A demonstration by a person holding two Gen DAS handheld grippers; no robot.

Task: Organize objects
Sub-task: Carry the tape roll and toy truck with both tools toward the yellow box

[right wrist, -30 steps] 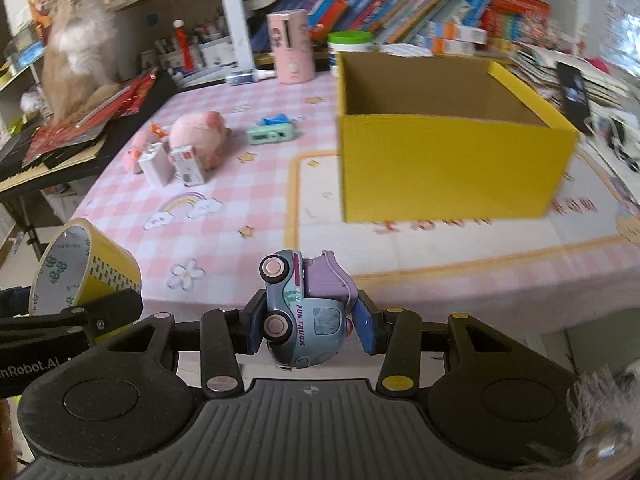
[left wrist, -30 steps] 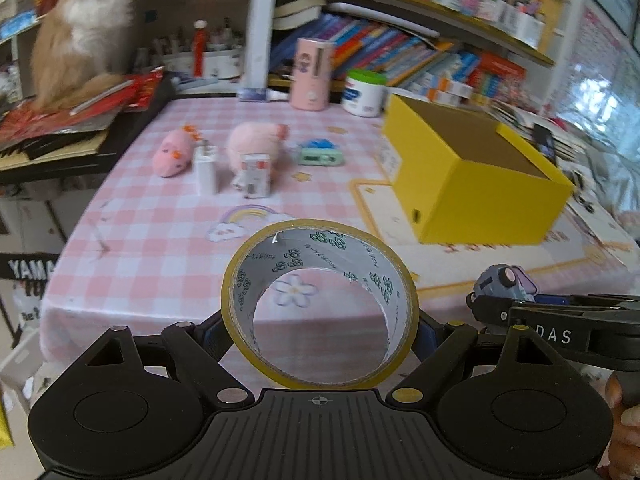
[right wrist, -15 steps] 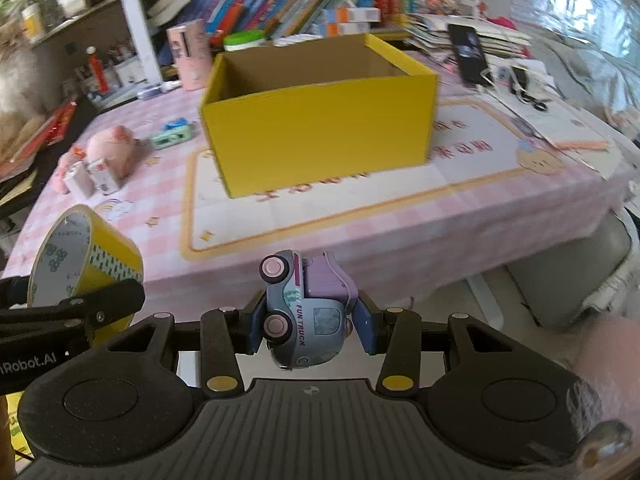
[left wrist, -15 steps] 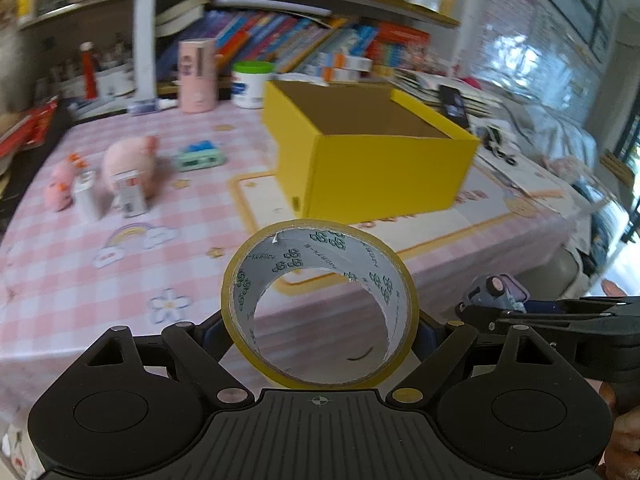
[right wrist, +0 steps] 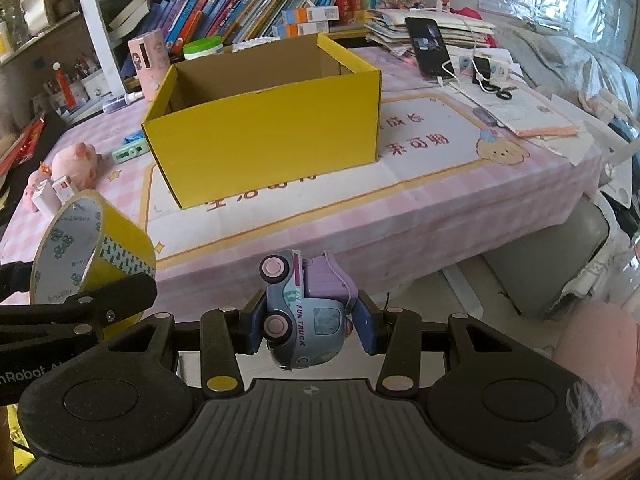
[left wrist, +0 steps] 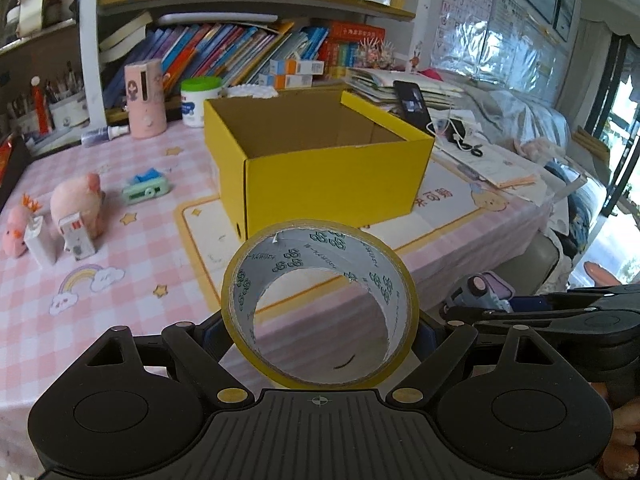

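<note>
The roll of tape [left wrist: 320, 308] sits clamped across its width in my left gripper [left wrist: 320, 332], low in the centre of the left wrist view, its open core facing the camera. My right gripper [right wrist: 310, 328] is clenched on the little toy truck [right wrist: 306, 312], which rides tilted on its side, wheels toward the left of the frame, at lower centre of the right wrist view. Both loads hang off the near edge of the table [right wrist: 400, 216], not yet over it.

The yellow box [left wrist: 320, 160] stands open-topped in the middle of each view, on the printed mat [right wrist: 440, 152]. I judge it to be where both things go.

To do this well I would bring one hand in at a time, since the two grippers ride just beside each other and could knock together over the opening. Each load should clear the near wall of the box before I lower it, and I would let go only once it is well inside the rim, so the roll cannot wheel away and the truck cannot bounce out.

At the left of the table the pink plush toys [left wrist: 76, 204], two small white boxes [left wrist: 60, 236] and a green toy [left wrist: 146, 190] remain outside the box.
</note>
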